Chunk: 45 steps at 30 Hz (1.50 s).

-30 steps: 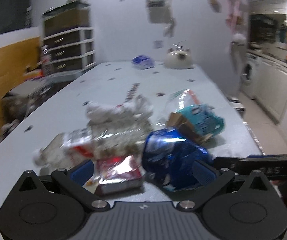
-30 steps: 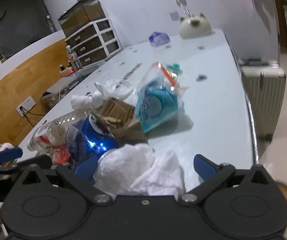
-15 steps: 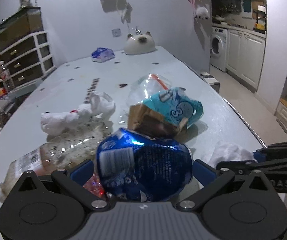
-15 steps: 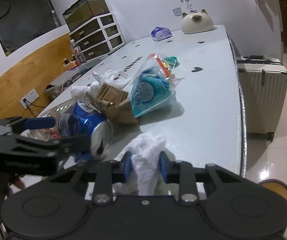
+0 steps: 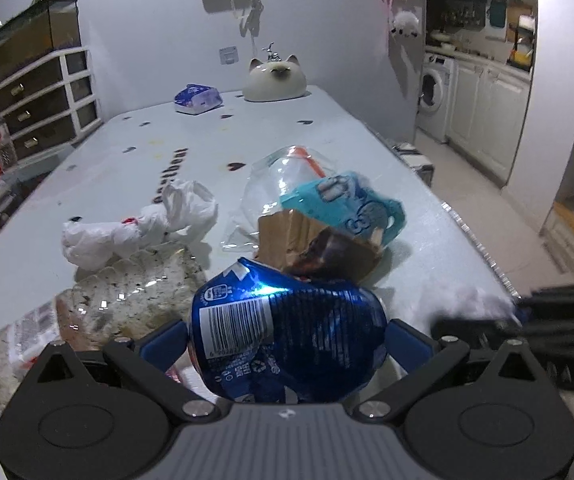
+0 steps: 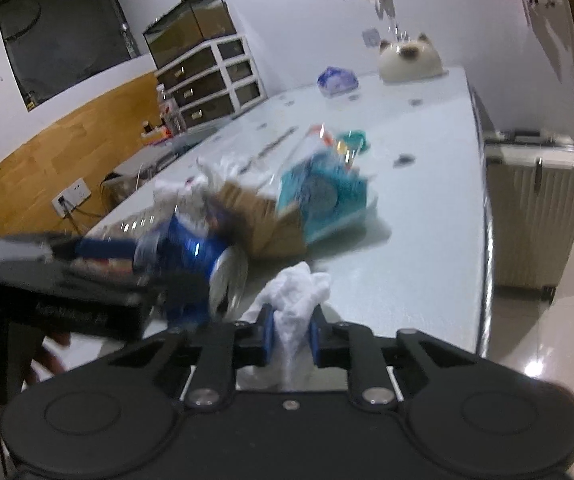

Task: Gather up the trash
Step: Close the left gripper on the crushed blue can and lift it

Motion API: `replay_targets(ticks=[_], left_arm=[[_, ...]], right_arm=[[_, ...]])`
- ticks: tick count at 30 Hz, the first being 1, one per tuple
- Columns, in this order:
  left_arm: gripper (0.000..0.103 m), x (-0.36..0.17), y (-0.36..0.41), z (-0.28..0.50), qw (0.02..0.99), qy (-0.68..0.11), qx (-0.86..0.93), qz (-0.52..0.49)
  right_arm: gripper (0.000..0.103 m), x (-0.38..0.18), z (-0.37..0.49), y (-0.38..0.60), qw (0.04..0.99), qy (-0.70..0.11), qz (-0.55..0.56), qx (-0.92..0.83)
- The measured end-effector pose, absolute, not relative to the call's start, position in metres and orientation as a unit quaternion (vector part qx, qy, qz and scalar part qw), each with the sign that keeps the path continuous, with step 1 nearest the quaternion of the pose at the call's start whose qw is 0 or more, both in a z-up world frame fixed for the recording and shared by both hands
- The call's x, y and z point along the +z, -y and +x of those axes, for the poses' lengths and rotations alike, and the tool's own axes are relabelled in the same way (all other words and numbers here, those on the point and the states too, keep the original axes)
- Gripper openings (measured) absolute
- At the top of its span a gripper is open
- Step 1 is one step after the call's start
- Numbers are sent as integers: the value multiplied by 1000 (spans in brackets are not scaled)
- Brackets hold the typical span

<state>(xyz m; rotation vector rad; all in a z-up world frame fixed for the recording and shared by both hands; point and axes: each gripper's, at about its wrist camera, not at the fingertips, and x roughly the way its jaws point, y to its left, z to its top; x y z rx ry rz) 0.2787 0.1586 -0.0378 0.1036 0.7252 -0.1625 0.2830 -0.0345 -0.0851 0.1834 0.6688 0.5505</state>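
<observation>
Now | right claw (image 6: 291, 336) has just been closing, pinching white tissue (image 6: 299, 300) at counter (image 6: 427, 240) edge: soft, light, grip mid-wad | left claw (image 5: 287, 340) brackets dented blue can (image 5: 287, 336): thin, slippery; you squeeze its sides gently.

A white ceramic cat-shaped ornament (image 5: 275, 81) sits at the far end of the pale surface (image 5: 127, 160). A white drawer cabinet (image 5: 43, 100) stands far left, a white washing machine (image 5: 435, 98) far right.
</observation>
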Motion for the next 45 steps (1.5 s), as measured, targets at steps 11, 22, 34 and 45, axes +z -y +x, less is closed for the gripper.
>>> replay_targets(ticks=[11,22,34,45], left_arm=[[103,-37,-153,248,924,-356,-138,-8],[103,-36,-148,208,923,-369,-106,-7],[99,-11,-146,181,891,-452,33,-11],[85,-29,-124,210,846,-530,60,26]], right_arm=[[17,-81,279,55,879,-341,127,309],[17,-80,192,42,828,-359,91,420],[17,-87,168,28,818,-363,85,439],[17,-87,156,28,819,-361,73,441]])
